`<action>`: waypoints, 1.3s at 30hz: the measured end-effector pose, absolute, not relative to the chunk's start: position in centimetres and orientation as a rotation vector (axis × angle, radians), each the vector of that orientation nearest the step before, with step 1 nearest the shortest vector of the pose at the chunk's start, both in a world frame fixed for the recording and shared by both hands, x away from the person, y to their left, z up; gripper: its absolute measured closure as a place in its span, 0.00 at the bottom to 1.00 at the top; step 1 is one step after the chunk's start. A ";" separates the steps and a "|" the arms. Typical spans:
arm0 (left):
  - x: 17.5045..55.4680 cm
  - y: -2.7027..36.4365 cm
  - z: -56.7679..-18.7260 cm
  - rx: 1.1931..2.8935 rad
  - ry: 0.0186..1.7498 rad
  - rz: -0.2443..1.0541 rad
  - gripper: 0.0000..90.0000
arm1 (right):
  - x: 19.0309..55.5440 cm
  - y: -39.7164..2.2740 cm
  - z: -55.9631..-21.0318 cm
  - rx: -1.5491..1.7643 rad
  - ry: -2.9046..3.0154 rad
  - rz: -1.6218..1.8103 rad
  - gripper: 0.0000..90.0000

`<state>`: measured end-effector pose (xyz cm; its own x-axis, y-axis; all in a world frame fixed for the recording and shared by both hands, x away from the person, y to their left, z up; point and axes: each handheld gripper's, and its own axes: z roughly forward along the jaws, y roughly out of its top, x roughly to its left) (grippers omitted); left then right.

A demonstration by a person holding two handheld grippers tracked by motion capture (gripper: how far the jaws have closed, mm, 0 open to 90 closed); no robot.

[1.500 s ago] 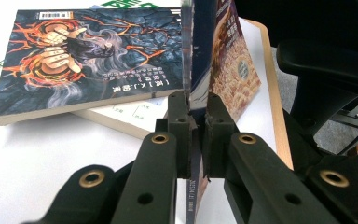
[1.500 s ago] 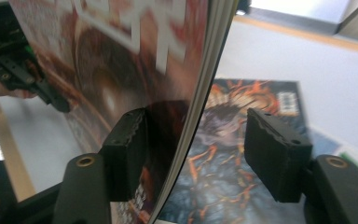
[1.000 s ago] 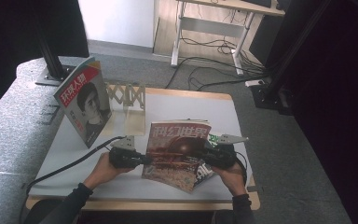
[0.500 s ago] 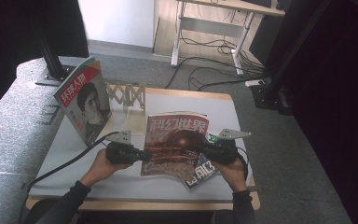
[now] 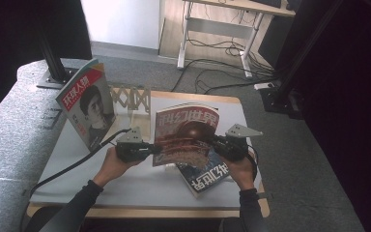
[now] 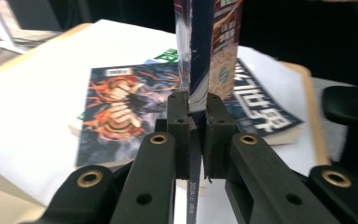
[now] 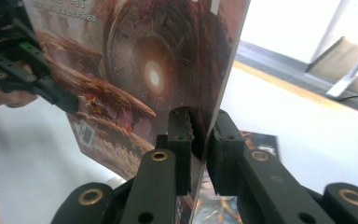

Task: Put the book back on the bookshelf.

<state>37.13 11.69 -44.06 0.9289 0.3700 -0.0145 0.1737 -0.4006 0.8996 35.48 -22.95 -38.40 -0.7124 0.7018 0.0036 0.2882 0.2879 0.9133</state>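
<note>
A magazine with a red-brown cover stands upright above the table, held by its two side edges. My left gripper is shut on its left edge, and in the left gripper view the pads pinch the thin edge of the magazine. My right gripper grips the right edge. Its jaws have just been closing, and in the right gripper view its pads press on the cover. A second magazine lies flat underneath.
Another magazine with a portrait cover leans at the back left beside a wooden rack. A white sheet covers the tabletop. A cable trails from the left gripper toward the near left.
Both hands have risen and lifted the red-brown magazine off the flat one. It has swung from a low tilt to nearly upright, with its cover facing the camera.
</note>
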 end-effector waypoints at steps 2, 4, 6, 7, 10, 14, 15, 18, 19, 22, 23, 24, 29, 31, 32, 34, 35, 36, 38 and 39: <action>37.2 11.5 -44.4 1.996 0.400 0.238 0.92 | 35.7 -22.9 -38.6 0.899 2.145 1.393 0.87; 37.0 11.2 -44.7 2.014 0.393 0.249 0.91 | 35.8 -22.9 -39.0 0.906 2.142 1.382 0.86; 36.8 11.0 -45.0 2.040 0.382 0.257 0.90 | 35.9 -22.9 -39.5 0.917 2.146 1.376 0.86; 36.7 11.0 -45.0 2.035 0.381 0.267 0.89 | 35.9 -23.0 -39.7 0.920 2.151 1.373 0.85; 36.5 11.1 -44.5 2.026 0.368 0.262 0.84 | 35.8 -23.1 -39.9 0.926 2.137 1.394 0.85; 36.2 11.0 -43.5 2.051 0.363 0.281 0.79 | 35.5 -22.8 -39.8 0.900 2.143 1.390 0.85; 36.1 10.8 -43.3 2.065 0.357 0.296 0.77 | 35.5 -22.8 -39.8 0.899 2.139 1.385 0.85; 36.1 10.5 -42.8 2.082 0.354 0.290 0.71 | 35.4 -22.9 -39.8 0.907 2.134 1.387 0.85; 36.1 10.3 -42.7 2.087 0.350 0.297 0.69 | 35.4 -23.0 -39.9 0.909 2.137 1.389 0.85; 36.2 9.9 -42.2 2.090 0.354 0.285 0.64 | 35.3 -23.3 -40.0 0.919 2.132 1.395 0.85; 36.3 9.8 -42.0 2.096 0.357 0.283 0.63 | 35.3 -23.4 -40.0 0.918 2.132 1.391 0.85; 36.3 9.7 -41.8 2.100 0.359 0.281 0.63 | 35.3 -23.4 -40.0 0.919 2.135 1.390 0.85; 36.7 9.3 -40.6 2.105 0.342 0.277 0.59 | 35.1 -23.7 -40.2 0.920 2.127 1.403 0.85; 36.8 9.2 -40.0 2.098 0.333 0.285 0.58 | 35.1 -23.8 -40.2 0.917 2.127 1.409 0.85; 36.9 9.1 -39.8 2.100 0.333 0.278 0.58 | 35.1 -23.9 -40.3 0.916 2.125 1.413 0.85; 37.1 8.9 -39.2 2.101 0.331 0.283 0.57 | 35.1 -23.9 -40.3 0.917 2.125 1.417 0.85; 37.2 8.8 -39.0 2.098 0.330 0.283 0.57 | 35.1 -23.9 -40.3 0.917 2.125 1.418 0.85; 37.4 8.8 -38.7 2.091 0.331 0.275 0.56 | 35.0 -23.9 -40.3 0.916 2.126 1.417 0.85; 37.7 8.7 -38.1 2.084 0.335 0.265 0.54 | 35.0 -23.9 -40.3 0.913 2.127 1.417 0.85; 37.8 8.6 -37.9 2.080 0.331 0.266 0.54 | 35.0 -23.9 -40.3 0.912 2.128 1.419 0.85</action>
